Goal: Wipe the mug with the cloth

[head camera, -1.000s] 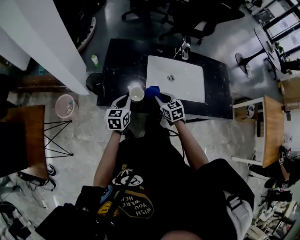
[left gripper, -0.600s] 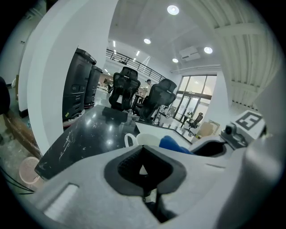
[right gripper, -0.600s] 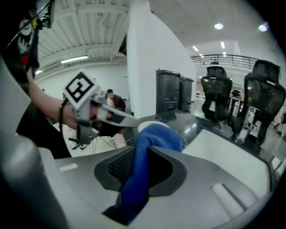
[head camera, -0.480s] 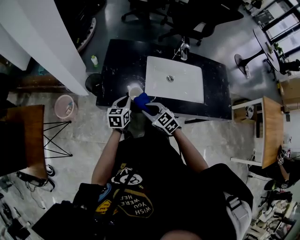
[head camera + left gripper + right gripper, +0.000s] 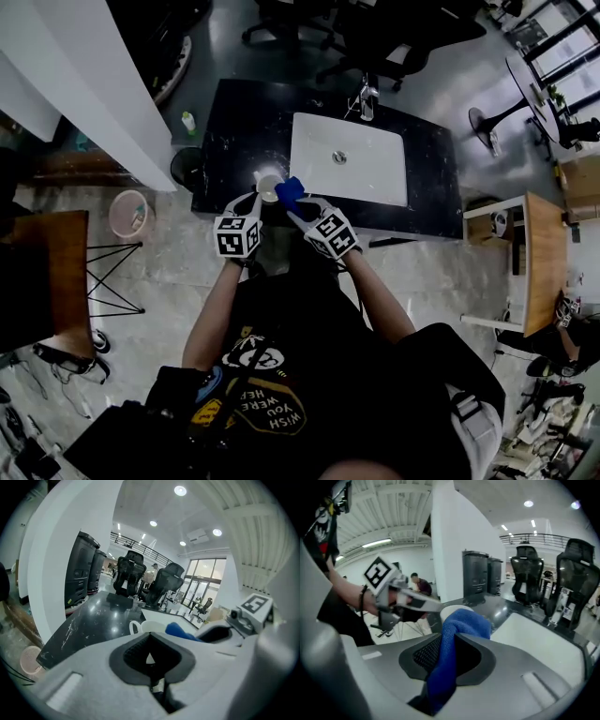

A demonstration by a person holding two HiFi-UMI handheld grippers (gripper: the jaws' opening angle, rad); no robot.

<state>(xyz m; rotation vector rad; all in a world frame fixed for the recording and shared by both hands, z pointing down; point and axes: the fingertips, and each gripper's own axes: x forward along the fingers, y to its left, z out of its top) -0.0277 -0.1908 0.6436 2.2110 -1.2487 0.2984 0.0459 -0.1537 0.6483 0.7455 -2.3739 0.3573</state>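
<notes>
Fingers (image 5: 423,656) of the right gripper (image 5: 298,206) pinch the blue cloth (image 5: 289,190), bunched just right of the white mug (image 5: 269,185), which the left gripper (image 5: 253,200) seems to clamp by its near wall at the black counter (image 5: 225,141).

A black speckled stone countertop (image 5: 239,131) carries an inset white rectangular sink basin (image 5: 375,173), with a chrome tap (image 5: 367,97) standing at the basin's far edge.

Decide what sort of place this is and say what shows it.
Probably an office kitchenette or break area: a black counter with a white sink set in it, and office chairs just beyond.
</notes>
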